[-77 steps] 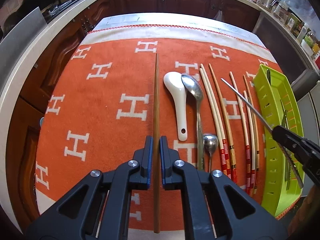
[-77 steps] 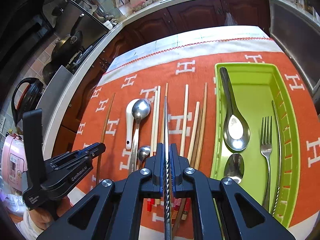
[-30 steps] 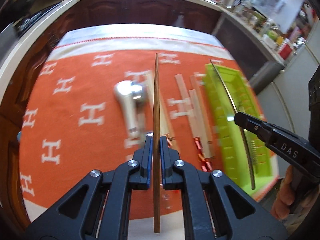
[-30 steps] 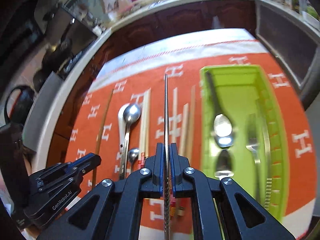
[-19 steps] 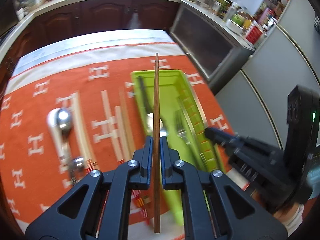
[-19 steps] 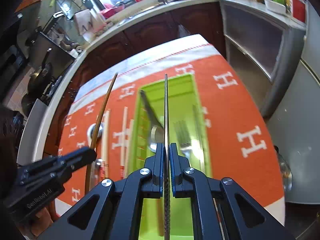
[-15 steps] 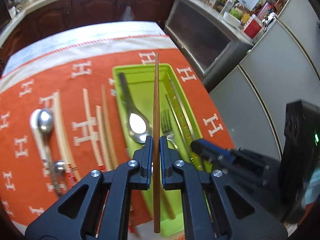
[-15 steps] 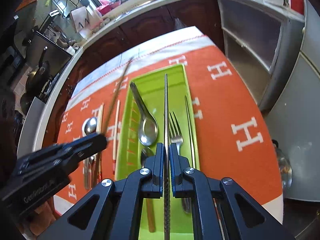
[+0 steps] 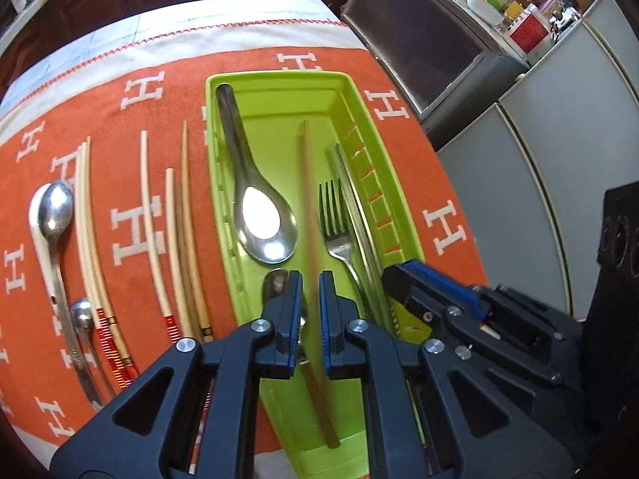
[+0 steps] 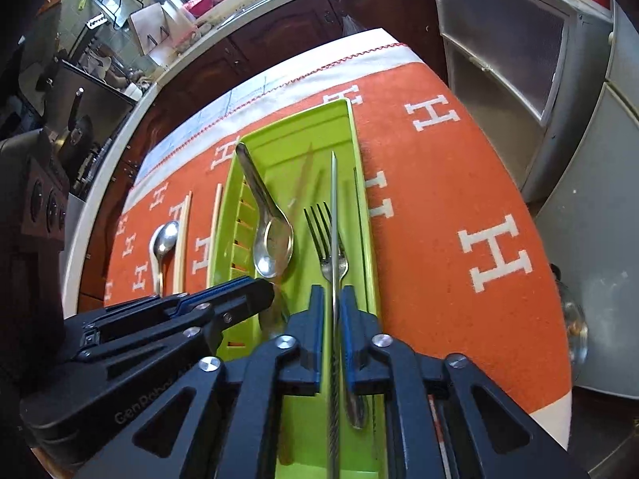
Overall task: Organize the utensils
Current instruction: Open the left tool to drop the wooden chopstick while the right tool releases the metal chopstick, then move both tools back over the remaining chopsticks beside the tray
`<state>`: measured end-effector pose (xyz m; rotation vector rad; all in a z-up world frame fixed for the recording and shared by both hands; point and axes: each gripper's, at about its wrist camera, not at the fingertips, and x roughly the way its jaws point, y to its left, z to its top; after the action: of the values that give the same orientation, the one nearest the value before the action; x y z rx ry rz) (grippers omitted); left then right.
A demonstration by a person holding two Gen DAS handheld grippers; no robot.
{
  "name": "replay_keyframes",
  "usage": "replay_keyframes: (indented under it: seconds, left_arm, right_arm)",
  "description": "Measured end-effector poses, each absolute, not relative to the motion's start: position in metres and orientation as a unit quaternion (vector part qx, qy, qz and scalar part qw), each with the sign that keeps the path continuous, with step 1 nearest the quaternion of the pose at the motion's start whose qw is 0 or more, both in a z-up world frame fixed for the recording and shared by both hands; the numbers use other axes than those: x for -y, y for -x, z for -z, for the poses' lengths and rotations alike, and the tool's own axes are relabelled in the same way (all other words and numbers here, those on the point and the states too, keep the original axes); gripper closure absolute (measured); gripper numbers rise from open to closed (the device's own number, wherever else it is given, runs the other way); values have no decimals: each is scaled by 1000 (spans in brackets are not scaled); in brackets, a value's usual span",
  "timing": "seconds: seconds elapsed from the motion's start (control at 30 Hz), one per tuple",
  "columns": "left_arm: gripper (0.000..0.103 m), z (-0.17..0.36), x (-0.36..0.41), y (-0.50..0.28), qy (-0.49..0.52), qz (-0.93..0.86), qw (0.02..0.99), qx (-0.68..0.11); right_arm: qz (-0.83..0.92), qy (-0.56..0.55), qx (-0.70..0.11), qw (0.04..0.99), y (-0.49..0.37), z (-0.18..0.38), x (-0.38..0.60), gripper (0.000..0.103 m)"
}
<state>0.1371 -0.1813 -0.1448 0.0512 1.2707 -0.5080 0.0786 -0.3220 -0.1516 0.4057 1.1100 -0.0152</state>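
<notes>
From the left wrist, the left gripper (image 9: 310, 299) hangs over the near half of the green tray (image 9: 279, 80), which sits on an orange cloth (image 9: 139, 92) patterned with white H's. Its jaws stand apart, and a brown chopstick (image 9: 309, 207) runs lengthwise between them, blurred; it seems to touch neither pad, so the gripper looks released, though the blur leaves some doubt. The chopstick lies along the tray's middle, between a big spoon (image 9: 261, 219) on its left and a fork (image 9: 335, 223) on its right. A small spoon (image 9: 275, 281) peeks out just behind the left finger. A steel chopstick (image 9: 351, 199) lies beside the fork, against the tray's slotted wall. The right gripper (image 9: 403, 283) sits at the tray's right rim. On the cloth left of the tray lie pale chopsticks (image 9: 147, 207) with red ends, a steel spoon (image 9: 56, 211) and a smaller spoon (image 9: 82, 315).

From the right wrist, the right gripper (image 10: 330, 311) is over the tray's (image 10: 295, 127) right side with its jaws parted. A twisted steel chopstick (image 10: 333, 215) runs between them above the fork (image 10: 319, 223); narrow gaps show on both sides, so it appears let go. The big spoon (image 10: 273, 243) lies to the left, and the brown chopstick (image 10: 303, 175) shows only as a faint smear. The left gripper (image 10: 255, 291) reaches in over the tray's left wall.
</notes>
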Motion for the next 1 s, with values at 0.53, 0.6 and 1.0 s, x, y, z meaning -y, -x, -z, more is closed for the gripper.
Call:
replay_keyframes:
  seconds: [0.53, 0.6, 1.0]
  left_arm:
    - [69, 107, 120, -110, -32, 194, 821, -536]
    - [69, 102, 111, -107, -31, 185, 827, -529]
    - [69, 89, 45, -99, -20, 120, 853, -507]
  right_arm:
    - [10, -146, -501, 853, -58, 123, 294, 73]
    - [9, -144, -501, 853, -56, 121, 289, 73]
    - [-7, -116, -504, 856, -44, 107, 259, 69]
